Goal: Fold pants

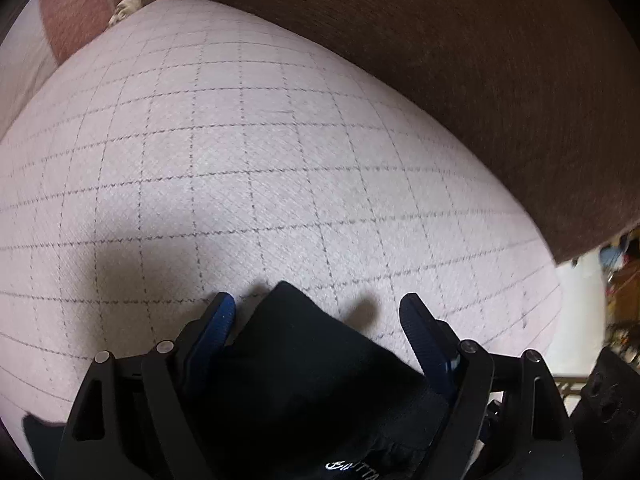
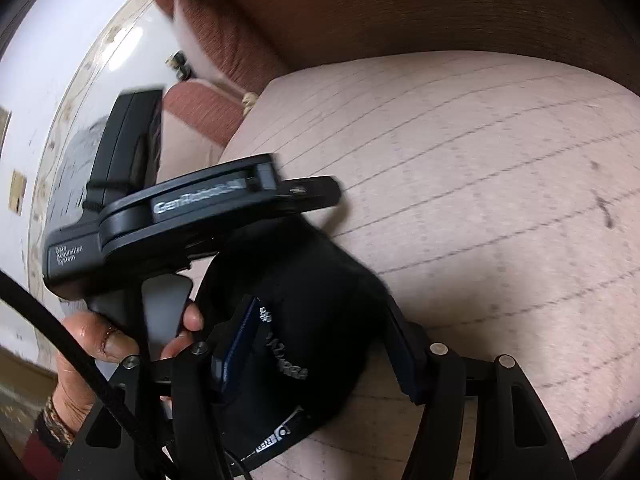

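Observation:
The black pants (image 1: 316, 372) lie bunched on the pale checked cushion (image 1: 240, 152), with white lettering near the lower edge. My left gripper (image 1: 316, 316) is open, its blue-padded fingers (image 1: 218, 328) standing on either side of the cloth's pointed corner. In the right wrist view the pants (image 2: 316, 304) lie between the fingers of my right gripper (image 2: 320, 332), which is open with the jaws set wide around the cloth. The left gripper's body (image 2: 180, 216) sits just beyond, held by a hand (image 2: 100, 344).
A brown sofa backrest (image 1: 460, 60) rises behind the cushion. A reddish-brown armrest (image 2: 212, 52) stands at the far left. White floor (image 2: 80, 80) shows beyond the sofa. The cushion's edge (image 1: 556, 280) drops off at the right.

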The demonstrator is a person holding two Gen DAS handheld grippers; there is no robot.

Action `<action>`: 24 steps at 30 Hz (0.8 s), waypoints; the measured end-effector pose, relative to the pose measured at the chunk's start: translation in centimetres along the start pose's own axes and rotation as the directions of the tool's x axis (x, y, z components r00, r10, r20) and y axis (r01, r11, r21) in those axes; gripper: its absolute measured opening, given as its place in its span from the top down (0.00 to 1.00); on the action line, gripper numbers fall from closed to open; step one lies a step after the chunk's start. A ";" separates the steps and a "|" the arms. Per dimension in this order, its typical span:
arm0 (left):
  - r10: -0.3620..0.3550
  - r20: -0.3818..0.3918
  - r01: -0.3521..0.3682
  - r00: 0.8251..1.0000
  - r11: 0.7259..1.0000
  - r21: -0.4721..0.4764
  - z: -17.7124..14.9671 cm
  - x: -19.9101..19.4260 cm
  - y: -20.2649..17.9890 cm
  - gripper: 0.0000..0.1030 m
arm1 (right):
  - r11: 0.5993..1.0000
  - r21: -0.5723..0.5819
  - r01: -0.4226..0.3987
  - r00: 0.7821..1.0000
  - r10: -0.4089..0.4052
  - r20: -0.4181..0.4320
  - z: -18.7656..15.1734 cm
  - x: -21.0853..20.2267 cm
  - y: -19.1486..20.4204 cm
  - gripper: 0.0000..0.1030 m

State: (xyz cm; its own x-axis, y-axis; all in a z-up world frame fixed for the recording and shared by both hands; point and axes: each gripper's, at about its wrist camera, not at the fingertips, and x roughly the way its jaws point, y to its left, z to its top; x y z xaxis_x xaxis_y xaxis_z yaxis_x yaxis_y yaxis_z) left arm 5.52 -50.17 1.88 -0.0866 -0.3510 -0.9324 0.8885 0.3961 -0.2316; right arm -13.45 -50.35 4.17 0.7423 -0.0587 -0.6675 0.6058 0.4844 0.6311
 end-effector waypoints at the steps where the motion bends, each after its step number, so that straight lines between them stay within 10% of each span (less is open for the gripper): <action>1: 0.026 0.004 -0.026 1.000 0.999 0.024 -0.2 -0.1 -0.4 0.52 | 1.000 -0.019 0.004 1.000 -0.004 -0.001 -0.2 0.2 0.4 0.49; 4: 0.067 0.028 -0.069 0.997 0.996 0.053 -0.9 -0.8 -1.0 0.83 | 0.999 -0.051 0.013 1.000 -0.014 -0.018 -0.6 0.7 0.9 0.69; 24: -0.044 0.291 0.111 0.956 0.970 -0.217 -10.6 -13.9 7.4 0.87 | 0.889 -0.451 -0.081 0.994 0.103 0.025 -6.6 -3.3 11.0 0.79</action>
State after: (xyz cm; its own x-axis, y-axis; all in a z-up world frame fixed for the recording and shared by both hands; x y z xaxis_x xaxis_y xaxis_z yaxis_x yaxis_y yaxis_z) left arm 8.55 -33.34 10.19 0.0088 -0.5996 -0.8002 0.7543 0.5294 -0.3884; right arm -11.06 -39.06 10.71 0.8077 -0.0301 -0.5888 0.3493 0.8290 0.4368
